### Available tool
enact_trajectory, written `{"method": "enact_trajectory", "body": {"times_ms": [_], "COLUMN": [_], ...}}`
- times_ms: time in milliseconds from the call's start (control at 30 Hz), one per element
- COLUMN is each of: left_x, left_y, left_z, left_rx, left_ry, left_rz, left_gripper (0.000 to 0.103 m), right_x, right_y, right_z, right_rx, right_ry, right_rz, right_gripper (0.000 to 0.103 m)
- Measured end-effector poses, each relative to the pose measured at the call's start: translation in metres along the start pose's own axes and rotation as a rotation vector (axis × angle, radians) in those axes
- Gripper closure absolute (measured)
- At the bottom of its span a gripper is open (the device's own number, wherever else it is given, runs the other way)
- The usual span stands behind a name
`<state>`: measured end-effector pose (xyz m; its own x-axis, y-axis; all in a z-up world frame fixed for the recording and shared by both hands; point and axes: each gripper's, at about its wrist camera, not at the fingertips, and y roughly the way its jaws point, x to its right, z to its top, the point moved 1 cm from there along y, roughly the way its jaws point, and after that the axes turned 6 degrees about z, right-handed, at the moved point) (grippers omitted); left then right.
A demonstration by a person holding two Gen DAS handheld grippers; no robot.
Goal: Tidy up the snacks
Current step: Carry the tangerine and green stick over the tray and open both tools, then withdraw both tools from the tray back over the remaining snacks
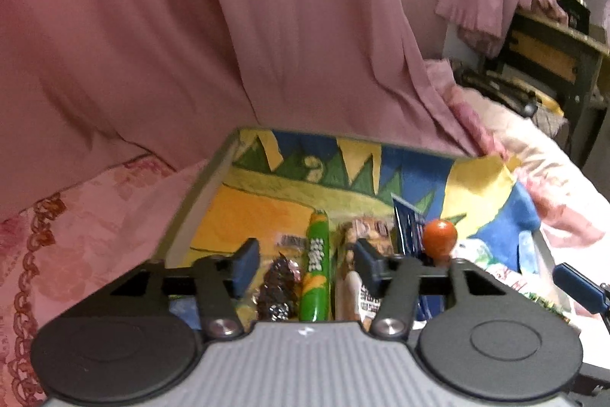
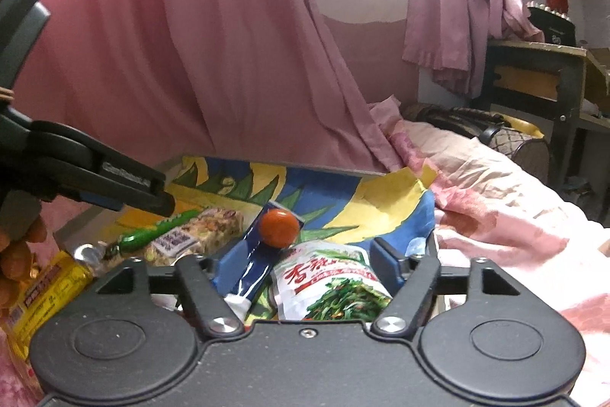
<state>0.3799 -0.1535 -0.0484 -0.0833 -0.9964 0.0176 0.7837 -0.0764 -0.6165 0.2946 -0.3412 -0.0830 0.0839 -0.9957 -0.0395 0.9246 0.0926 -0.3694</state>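
Nearest to me, my left gripper (image 1: 303,264) stands open over the near edge of the tray (image 1: 198,189), its blue pads apart and pressing on nothing. Between them lie a dark foil-wrapped sweet (image 1: 276,288) and a green tube snack (image 1: 316,269), side by side on the tray floor; a printed packet (image 1: 366,235) lies just right of the tube.

My right gripper (image 2: 301,267) is open too, holding nothing. Under it I see a white-and-red bag with green vegetables printed on it (image 2: 331,287), with a blue wrapper (image 2: 251,262) just left of it. A yellow packet (image 2: 42,292) lies at the near left edge of the tray, beside a person's fingers (image 2: 23,246).

A little farther in, a small orange ball (image 2: 278,227) rests on the blue wrapper, and a nut bar (image 2: 202,233) lies left of it next to the green tube.

The tray's painted bottom of yellow, blue and green is bare toward its far edge. The tray sits on a bed with a pink floral cover (image 2: 514,216). Behind hangs a pink curtain (image 1: 190,25), and a dark desk (image 2: 533,79) stands at the far right.
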Motion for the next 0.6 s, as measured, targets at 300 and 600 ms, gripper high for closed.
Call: {"method": "enact_trajectory", "body": {"times_ms": [300,600], "left_x": [-0.019,-0.044], "left_y": [-0.047,-0.102], "left_z": [0.003,-0.007], "left_rx": [0.103,0.155], "left_ry": [-0.06,-0.113], "left_rz": [0.018,0.021], "left_gripper": [0.001,0.001], "right_x": [-0.005,-0.021], "right_y": [-0.033,-0.093], "right_z": [0.013,0.019], "right_rx": [0.098,0.19], "right_ry": [0.012,-0.008], "right_rz": [-0.013,-0.022], "right_gripper": [0.004,0.001]}}
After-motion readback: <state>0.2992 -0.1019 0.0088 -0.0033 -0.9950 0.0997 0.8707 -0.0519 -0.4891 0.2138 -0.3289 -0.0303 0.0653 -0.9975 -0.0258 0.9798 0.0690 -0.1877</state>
